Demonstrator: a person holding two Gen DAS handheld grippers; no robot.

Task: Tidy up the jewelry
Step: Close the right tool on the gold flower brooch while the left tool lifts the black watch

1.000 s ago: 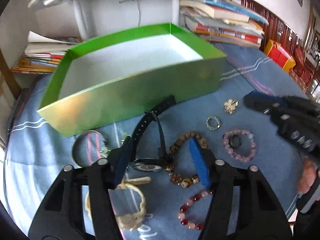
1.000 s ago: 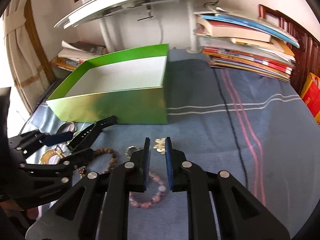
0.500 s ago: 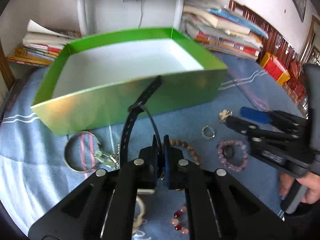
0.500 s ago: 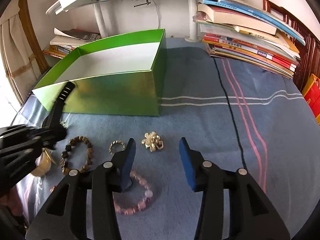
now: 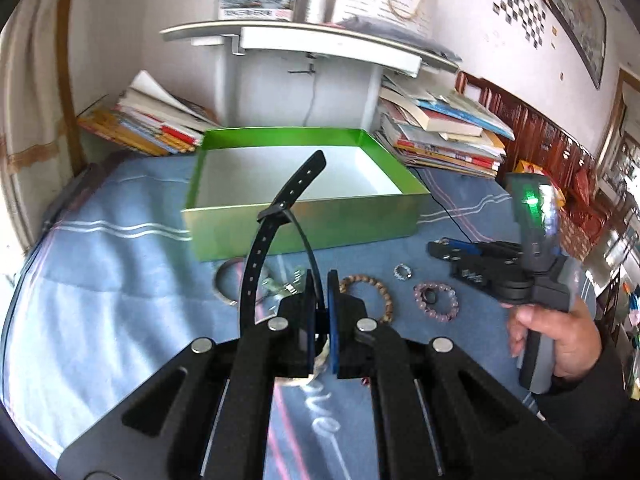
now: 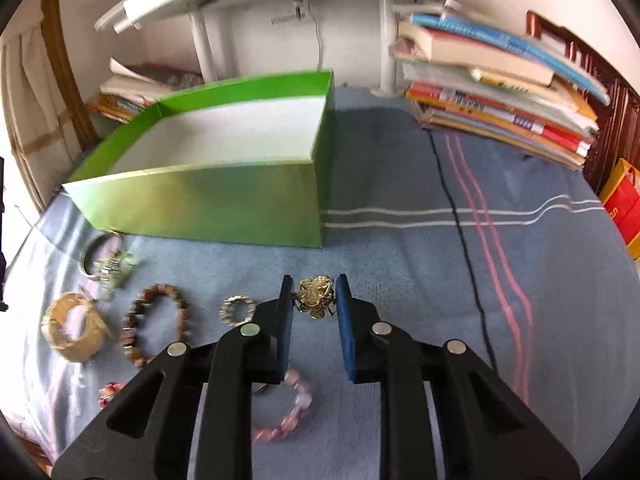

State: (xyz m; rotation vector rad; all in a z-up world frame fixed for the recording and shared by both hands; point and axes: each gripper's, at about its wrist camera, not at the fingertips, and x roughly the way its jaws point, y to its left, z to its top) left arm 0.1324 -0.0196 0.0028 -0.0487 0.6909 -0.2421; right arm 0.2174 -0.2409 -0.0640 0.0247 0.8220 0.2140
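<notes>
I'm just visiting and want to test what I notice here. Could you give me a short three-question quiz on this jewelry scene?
1. True or false: the green box already holds jewelry.
2. What does the left gripper grip?
A. black watch
B. a book
C. a spoon
3. Fill in: between the closing jaws of the right gripper lies a gold ____.

Key: 1 false; 2 A; 3 brooch.
</notes>
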